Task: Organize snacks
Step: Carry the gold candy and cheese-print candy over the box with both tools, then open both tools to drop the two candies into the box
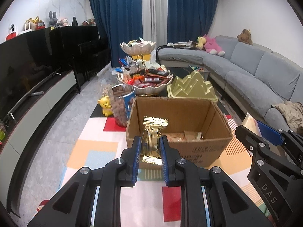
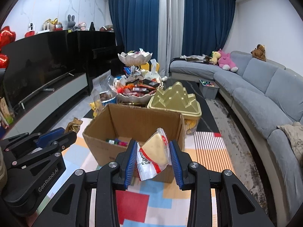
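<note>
Your left gripper [image 1: 150, 145] sits lowest in its own view, its blue ribbed pads clamped on the sides of a gold foil snack packet with crimped ends [image 1: 152, 132]. You hold that packet upright in front of the near wall of the open brown cardboard box [image 1: 178, 111], which stands on a play mat of red, orange, blue and white blocks [image 1: 94, 147]. Inside the box, along the bottom, a few pale wrapped snacks [image 1: 181, 136] lie together.

Your right gripper [image 2: 153, 151] is closed on a clear plastic packet with red print holding a pale yellow wedge-shaped snack [image 2: 154, 151]; the wedge tilts to the right between the pads, just at the box's near edge in that view. From the right wrist view, some small green, pink and red items [image 2: 118, 142] show on the box floor at its left side.

Behind the box stands a gold plastic container with a stepped, peaked lid [image 1: 191, 87], and left of it a two-tier scalloped white bowl stand [image 1: 138, 47] heaped with mixed wrapped snacks [image 1: 149, 77]. A clear tub with a blue label, filled with brown pieces [image 1: 121, 106], stands touching the box's left corner, with a small yellow bear figure [image 1: 106, 106] just beside it. A grey sectional sofa [image 1: 255, 70] curves along the right, and a black television on a low cabinet [image 1: 28, 70] runs along the left.
</note>
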{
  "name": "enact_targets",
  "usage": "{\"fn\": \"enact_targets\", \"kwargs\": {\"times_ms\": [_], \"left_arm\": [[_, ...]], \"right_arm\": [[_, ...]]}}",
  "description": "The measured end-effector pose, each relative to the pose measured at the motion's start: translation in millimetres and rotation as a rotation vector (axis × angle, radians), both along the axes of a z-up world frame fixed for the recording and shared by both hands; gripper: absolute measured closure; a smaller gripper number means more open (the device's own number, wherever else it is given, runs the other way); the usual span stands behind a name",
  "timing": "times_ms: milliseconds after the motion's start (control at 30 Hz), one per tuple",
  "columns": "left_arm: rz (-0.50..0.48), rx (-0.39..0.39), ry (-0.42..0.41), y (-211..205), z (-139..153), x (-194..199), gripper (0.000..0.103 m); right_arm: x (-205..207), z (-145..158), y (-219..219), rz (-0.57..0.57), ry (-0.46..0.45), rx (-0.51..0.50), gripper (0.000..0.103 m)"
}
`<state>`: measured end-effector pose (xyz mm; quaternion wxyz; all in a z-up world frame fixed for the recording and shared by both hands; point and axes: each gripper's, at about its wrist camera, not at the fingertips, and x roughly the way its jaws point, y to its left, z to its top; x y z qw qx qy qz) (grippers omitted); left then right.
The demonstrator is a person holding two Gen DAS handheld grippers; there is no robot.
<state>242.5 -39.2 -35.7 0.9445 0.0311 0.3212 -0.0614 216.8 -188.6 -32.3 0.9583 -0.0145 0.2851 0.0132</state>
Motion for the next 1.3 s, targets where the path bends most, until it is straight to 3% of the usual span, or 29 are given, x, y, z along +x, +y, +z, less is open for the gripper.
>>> {"fn": "enact_targets", "kwargs": {"times_ms": [667, 1300], "left_arm": [[0.012, -0.008, 0.013, -3, 3, 64, 0.082], [0.015, -0.039, 0.101, -11, -37, 121, 0.082]], "right_arm": [[66, 11, -2, -0.016, -0.006, 0.02, 0.066], [122, -28, -6, -0.015, 0.076, 0.036, 0.066]]}}
